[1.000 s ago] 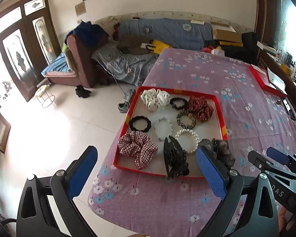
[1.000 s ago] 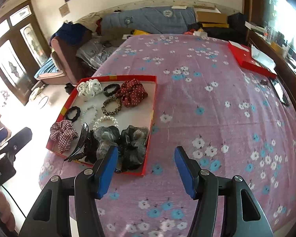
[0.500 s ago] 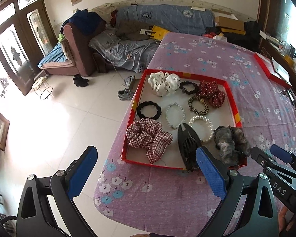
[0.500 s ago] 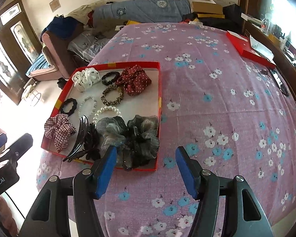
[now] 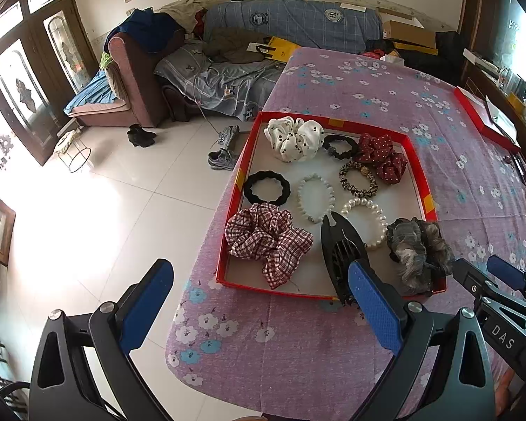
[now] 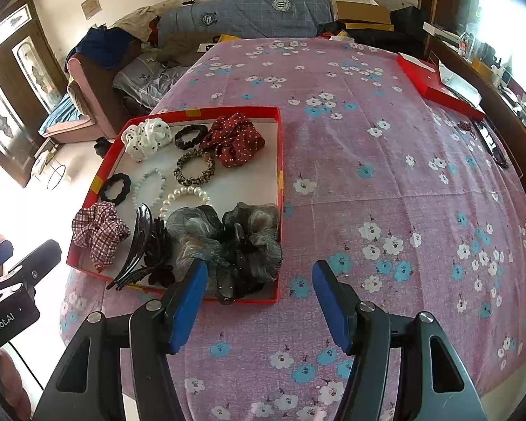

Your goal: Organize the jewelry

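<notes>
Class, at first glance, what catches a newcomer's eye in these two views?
A red tray of hair accessories sits on the purple flowered tablecloth near the table's left edge. A grey gauzy scrunchie fills its near right corner, beside a black hair claw. Both grippers hang above with jaws open and empty.

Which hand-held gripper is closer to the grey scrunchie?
Right. The right hand-held gripper hangs open just before the grey scrunchie; the left hand-held gripper is open farther off, nearer the plaid scrunchie.
</notes>
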A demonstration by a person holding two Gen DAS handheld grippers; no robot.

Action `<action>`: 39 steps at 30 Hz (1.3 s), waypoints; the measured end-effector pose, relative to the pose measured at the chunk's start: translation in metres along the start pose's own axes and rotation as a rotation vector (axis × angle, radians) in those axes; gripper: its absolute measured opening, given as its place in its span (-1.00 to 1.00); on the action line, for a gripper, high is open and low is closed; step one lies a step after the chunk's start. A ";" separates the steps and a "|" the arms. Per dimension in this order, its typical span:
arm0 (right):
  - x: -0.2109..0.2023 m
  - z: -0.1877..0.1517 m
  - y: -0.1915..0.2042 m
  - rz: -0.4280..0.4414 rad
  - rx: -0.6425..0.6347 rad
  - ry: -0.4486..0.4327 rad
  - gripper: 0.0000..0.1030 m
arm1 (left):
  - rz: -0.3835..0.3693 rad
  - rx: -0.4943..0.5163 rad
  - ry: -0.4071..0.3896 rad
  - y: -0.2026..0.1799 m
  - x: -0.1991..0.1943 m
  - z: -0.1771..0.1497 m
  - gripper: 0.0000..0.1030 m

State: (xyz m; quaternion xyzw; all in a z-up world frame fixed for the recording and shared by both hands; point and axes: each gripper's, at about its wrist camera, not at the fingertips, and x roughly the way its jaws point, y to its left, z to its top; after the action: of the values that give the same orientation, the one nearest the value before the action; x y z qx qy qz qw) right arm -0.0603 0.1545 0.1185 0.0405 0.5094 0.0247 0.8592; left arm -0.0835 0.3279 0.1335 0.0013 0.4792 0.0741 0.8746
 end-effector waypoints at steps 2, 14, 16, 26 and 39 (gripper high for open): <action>-0.001 0.000 0.002 -0.001 -0.004 -0.001 0.30 | 0.002 -0.002 0.001 0.000 0.001 0.000 0.93; 0.000 0.004 0.006 -0.014 -0.020 -0.003 0.30 | -0.001 -0.016 0.014 0.005 0.006 -0.004 0.93; 0.001 0.005 0.007 -0.013 -0.022 0.000 0.30 | -0.001 -0.017 0.018 0.004 0.007 -0.004 0.93; 0.008 0.008 0.014 -0.002 -0.039 0.013 0.30 | 0.012 -0.023 0.043 0.008 0.014 -0.004 0.93; 0.009 0.007 0.024 0.007 -0.054 0.017 0.31 | 0.017 -0.034 0.058 0.017 0.015 -0.006 0.93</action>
State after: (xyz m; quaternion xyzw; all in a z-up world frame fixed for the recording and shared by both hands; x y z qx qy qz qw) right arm -0.0495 0.1791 0.1162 0.0189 0.5157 0.0419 0.8555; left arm -0.0828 0.3460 0.1192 -0.0115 0.5030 0.0898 0.8595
